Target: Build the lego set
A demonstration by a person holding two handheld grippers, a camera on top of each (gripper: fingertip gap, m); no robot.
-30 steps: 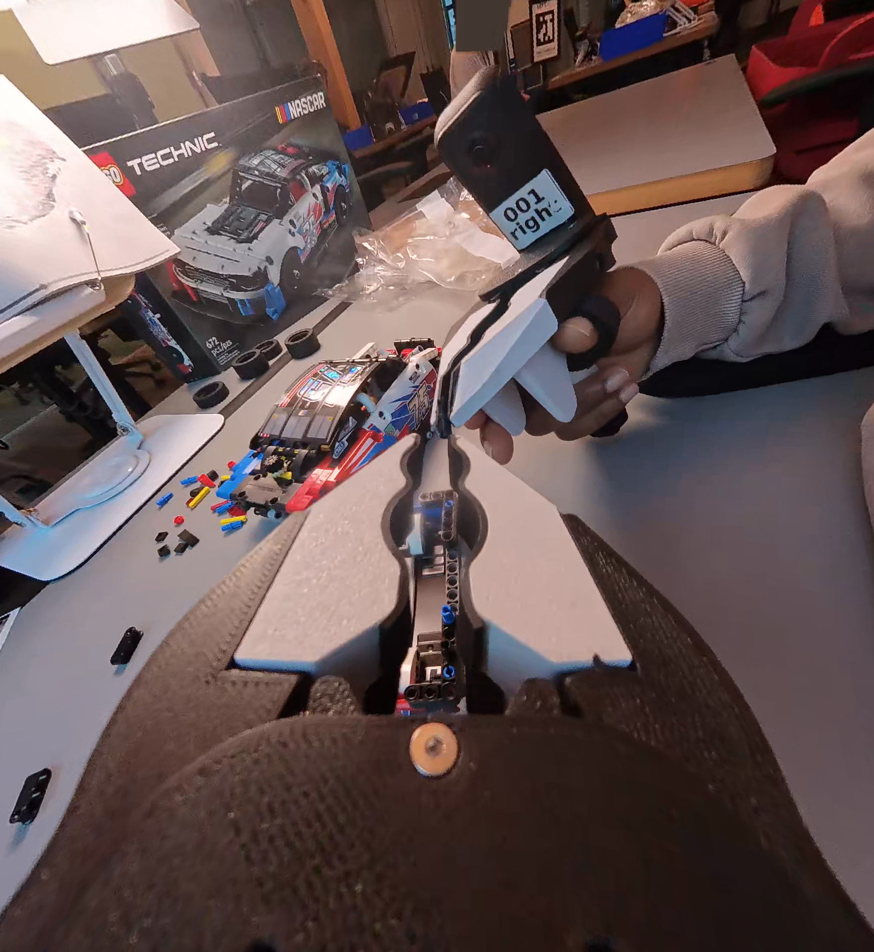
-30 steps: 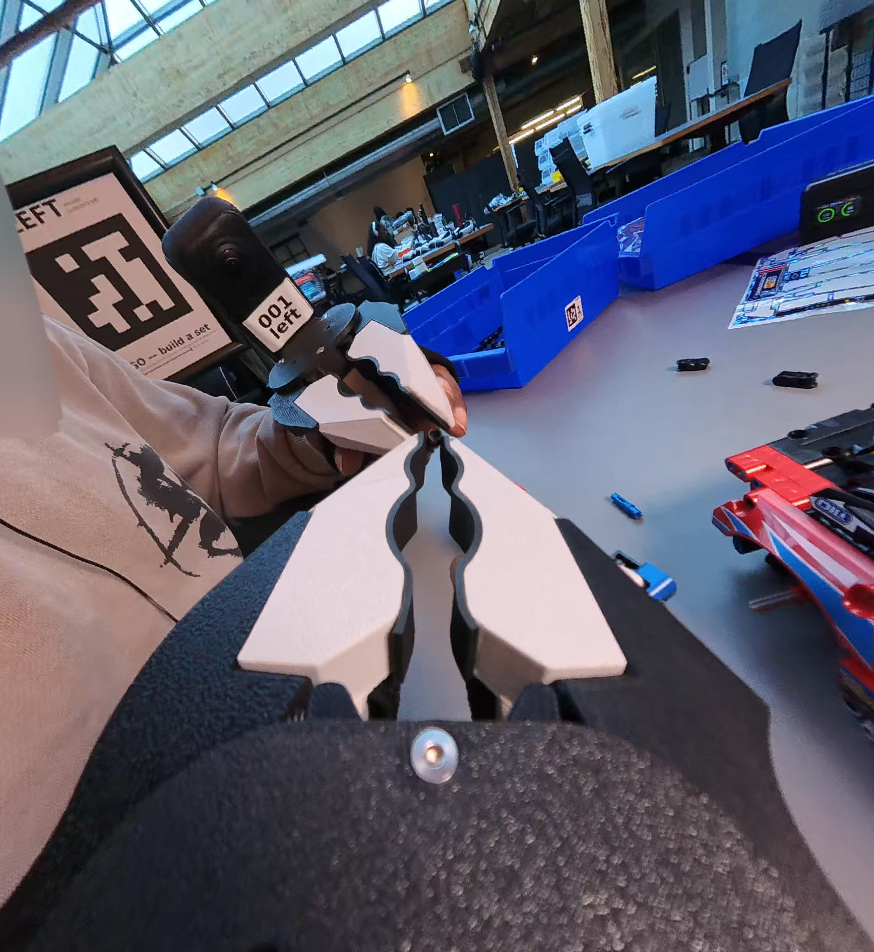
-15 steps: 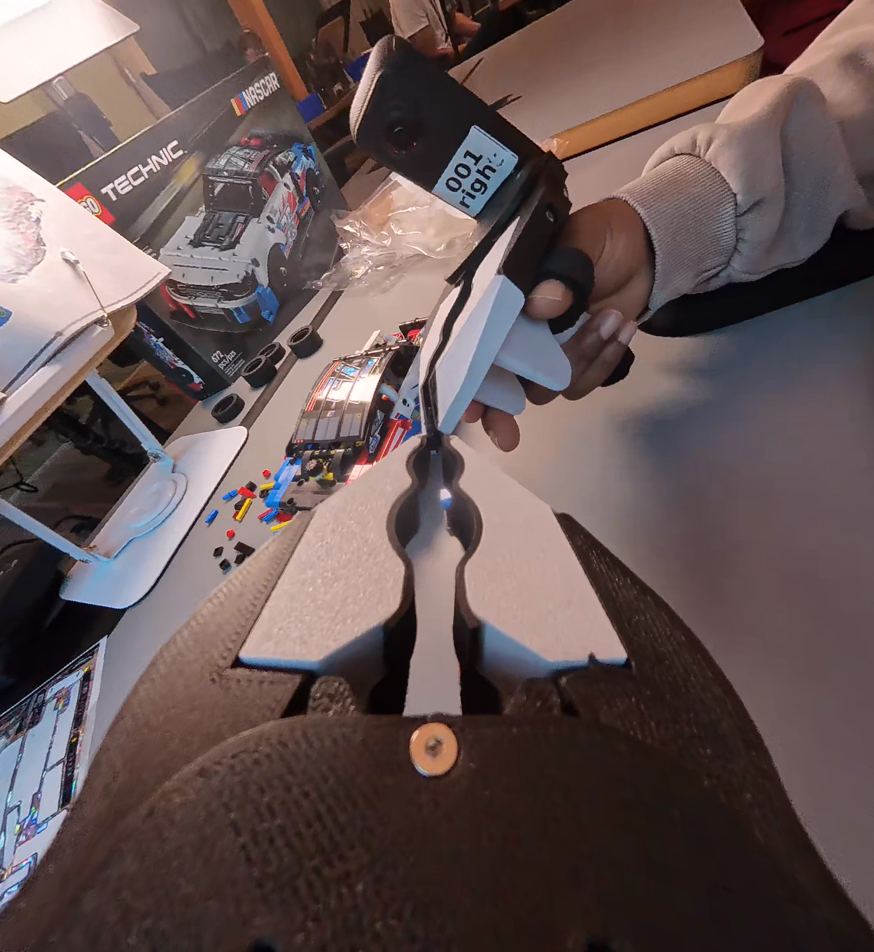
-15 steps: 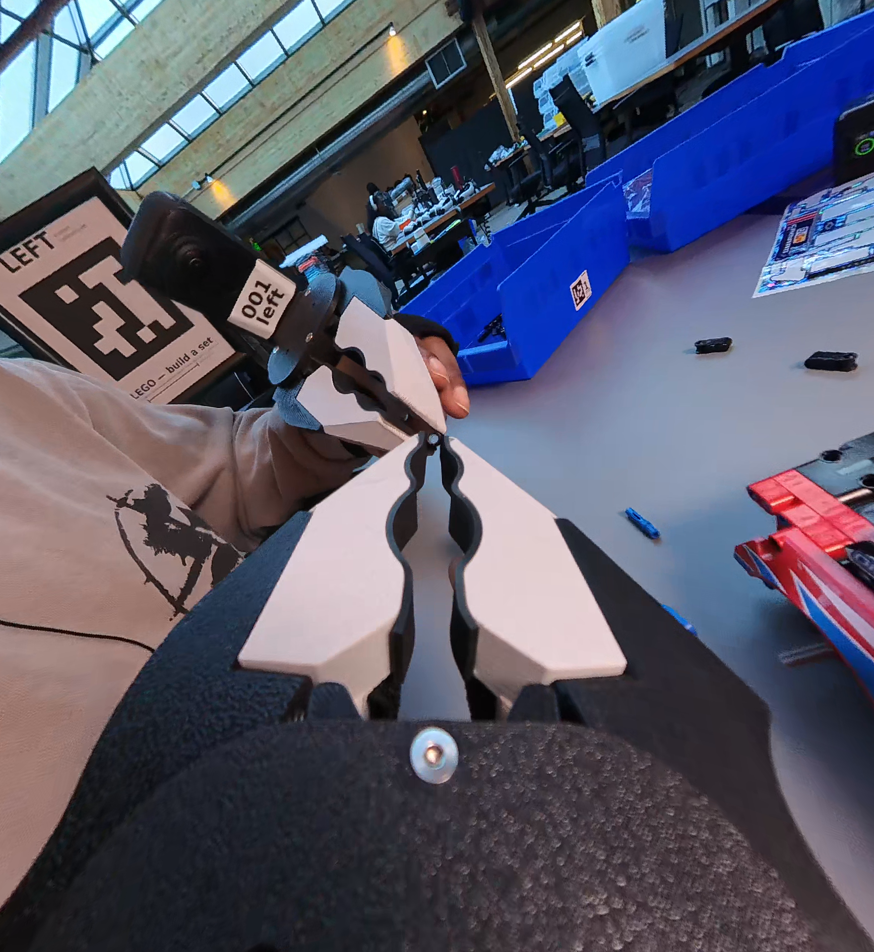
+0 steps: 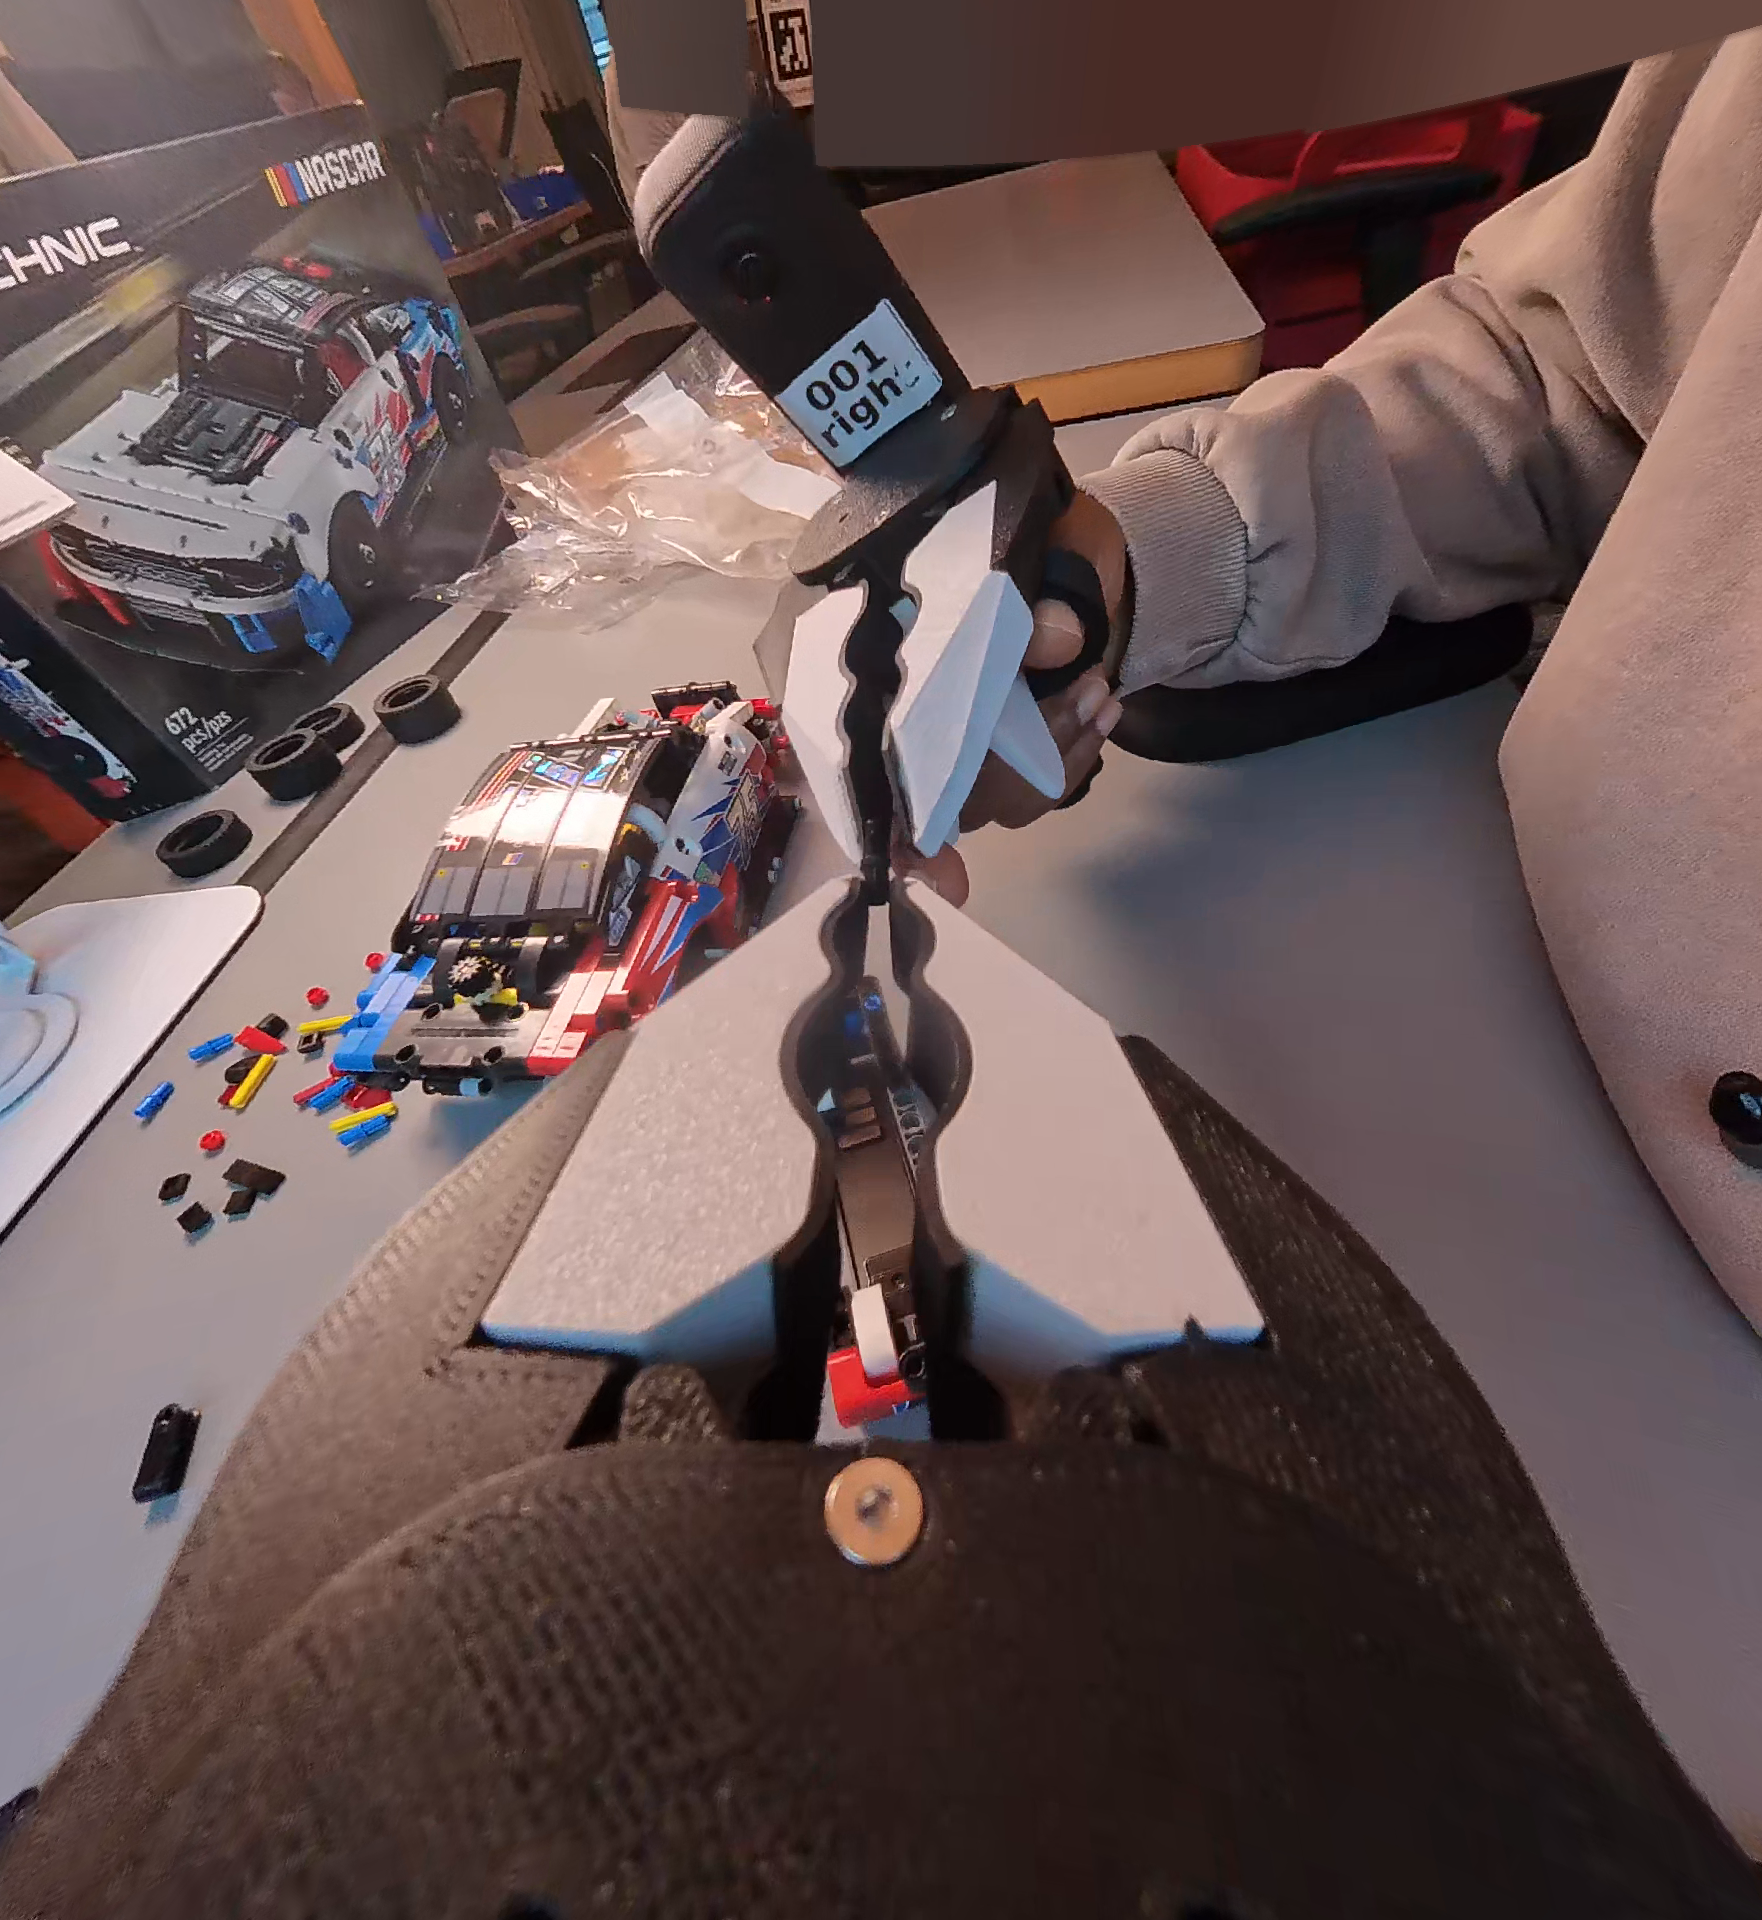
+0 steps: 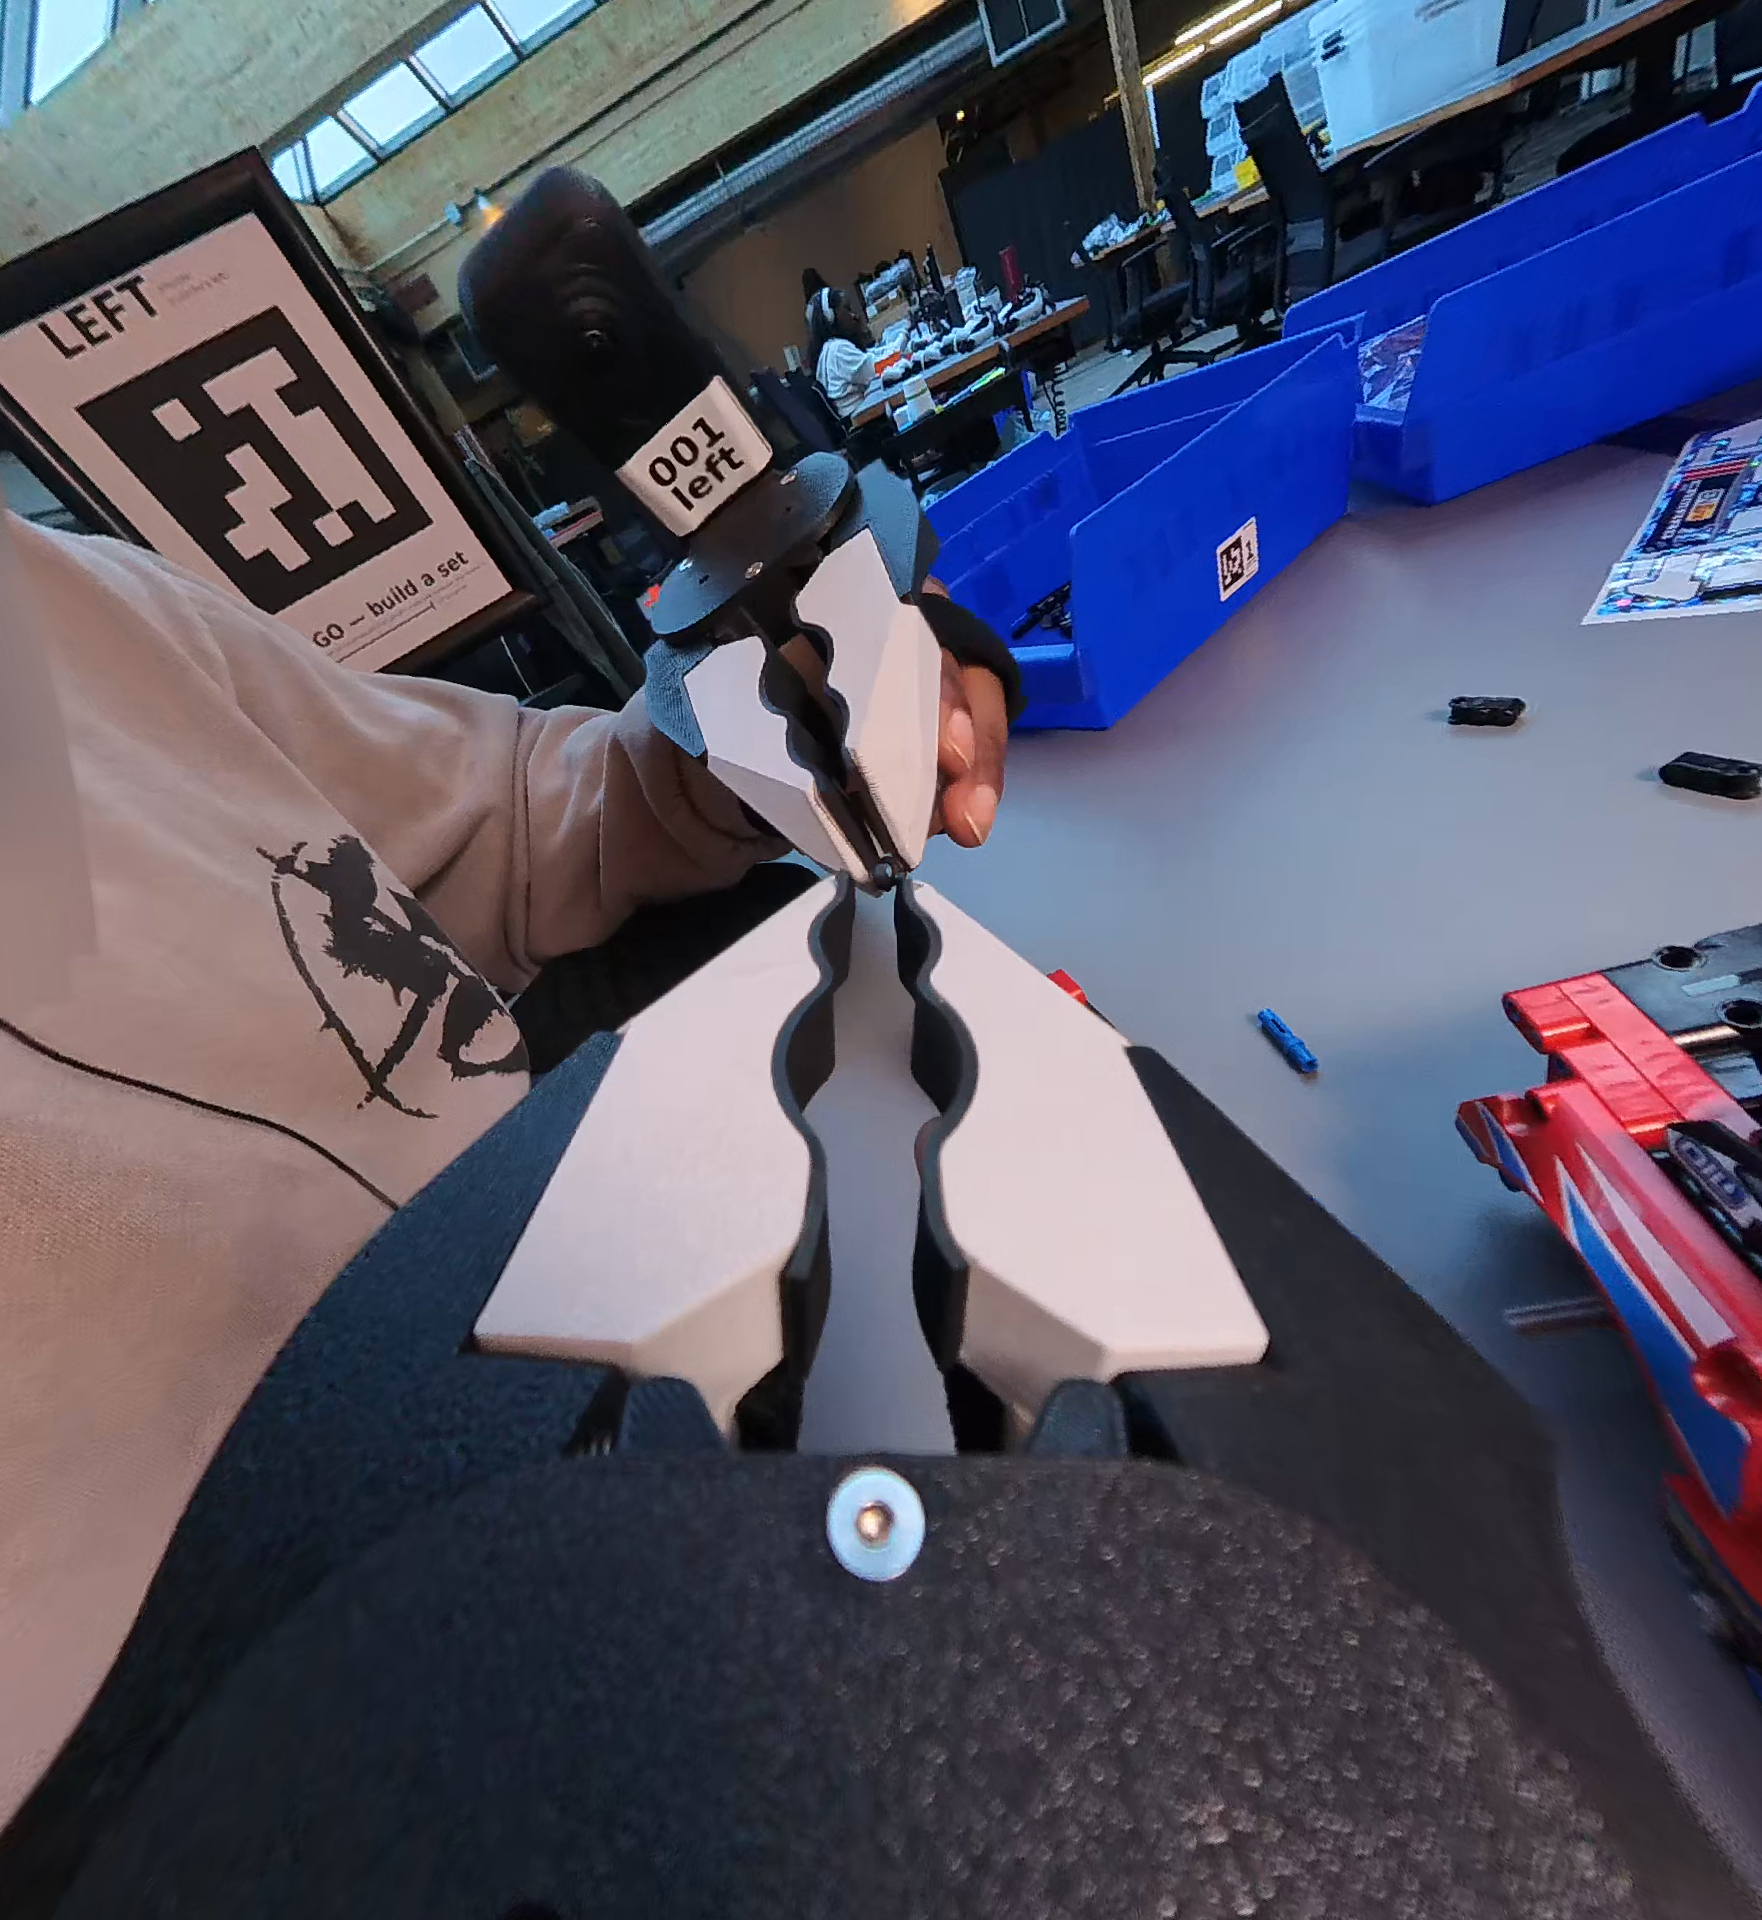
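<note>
The left gripper (image 5: 872, 902) and right gripper (image 6: 875, 902) meet tip to tip above the desk (image 5: 1272, 987). The left one is clamped on a small black pin (image 6: 883, 871); the right one's tips sit together at the same pin, though whether they grip it is hard to judge. For a clean hand-over, the right should pinch firmly before the left lets go, keeping both steady and in line. The car model (image 5: 586, 894) rests near on the desk, with loose pieces (image 5: 264, 1081) just beside its front end.
</note>
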